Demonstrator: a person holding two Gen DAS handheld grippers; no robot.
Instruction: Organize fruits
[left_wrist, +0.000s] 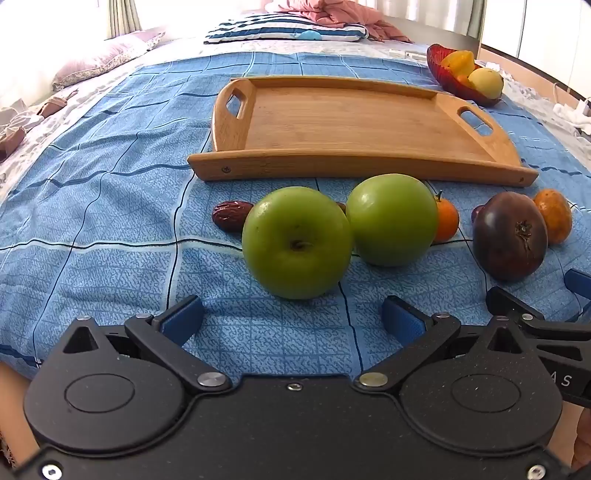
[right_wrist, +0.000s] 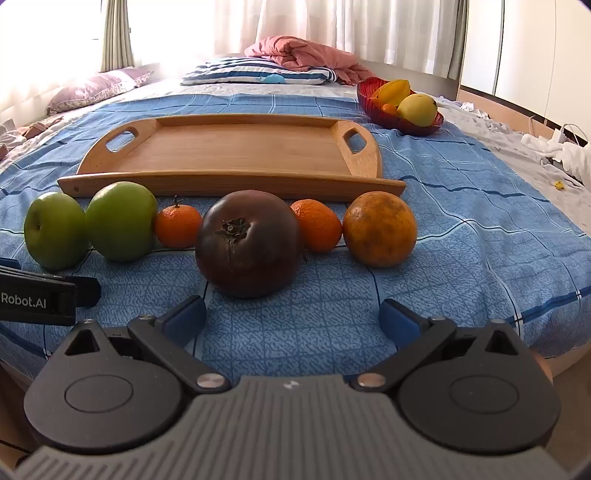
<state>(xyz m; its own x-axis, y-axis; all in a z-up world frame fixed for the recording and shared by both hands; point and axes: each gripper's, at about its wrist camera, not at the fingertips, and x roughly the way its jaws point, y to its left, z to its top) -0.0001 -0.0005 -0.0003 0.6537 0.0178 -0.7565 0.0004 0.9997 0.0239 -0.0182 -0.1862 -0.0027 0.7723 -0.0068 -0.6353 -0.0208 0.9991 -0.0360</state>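
Hovering low over the blue checked bedspread (left_wrist: 110, 206), the left tongs (left_wrist: 291, 317) stand spread wide with nothing between the blue pads; a green apple (left_wrist: 297, 242) lies just ahead of them, stem end facing the camera. A second green apple (left_wrist: 393, 219) touches it on the right, and a dried red date (left_wrist: 231, 220) sits just left of the first apple. The right tongs (right_wrist: 291, 319) are also parted and empty, with a dark purple-brown fruit (right_wrist: 249, 243) directly in front. Two small mandarins (right_wrist: 178, 226) (right_wrist: 317, 225) flank that fruit, slightly behind it, and a speckled orange (right_wrist: 379, 229) rests farther right. Beyond the row of fruit lies a wooden tray (right_wrist: 229, 151), bare inside. Well past it to the right, a red bowl (right_wrist: 402, 122) holds yellow fruit.
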